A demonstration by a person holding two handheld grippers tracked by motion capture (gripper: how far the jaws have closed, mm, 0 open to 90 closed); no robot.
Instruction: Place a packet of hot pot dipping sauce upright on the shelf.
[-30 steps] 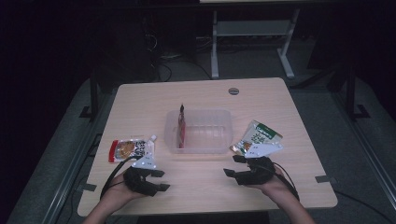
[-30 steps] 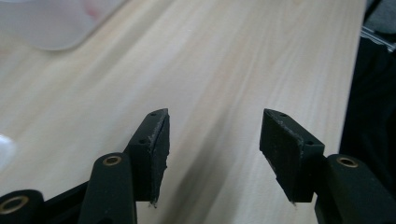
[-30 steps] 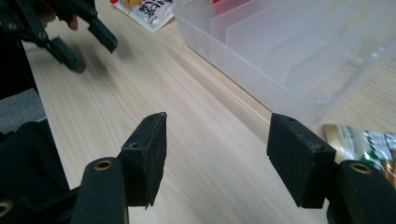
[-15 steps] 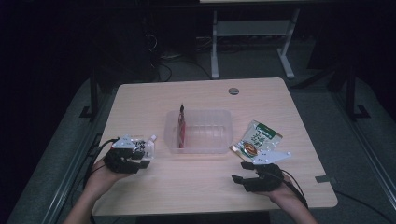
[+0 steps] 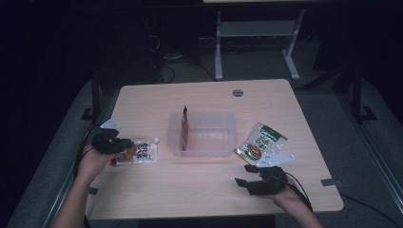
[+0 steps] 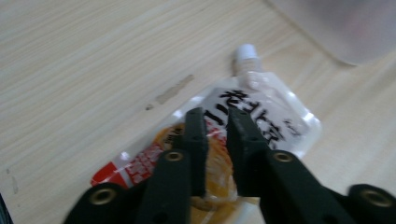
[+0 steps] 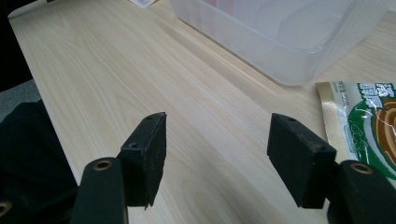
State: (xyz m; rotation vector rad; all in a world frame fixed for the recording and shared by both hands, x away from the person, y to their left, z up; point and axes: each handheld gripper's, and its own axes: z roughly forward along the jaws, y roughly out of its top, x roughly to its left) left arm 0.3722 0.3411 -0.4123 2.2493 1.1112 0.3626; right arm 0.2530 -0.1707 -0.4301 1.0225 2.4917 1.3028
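**Count on the table**

One table (image 5: pixel 209 190). One clear tub (image 5: pixel 209 135), with one red packet (image 5: pixel 185 126) standing on edge inside it. Two flat food packs lie on the wood: one spouted pouch (image 5: pixel 140 151) and one green sachet (image 5: pixel 261 142) (three packs in all, counting the red one). Two grippers: one left gripper (image 5: pixel 124 146), one right gripper (image 5: pixel 246 175). Two hands hold them.
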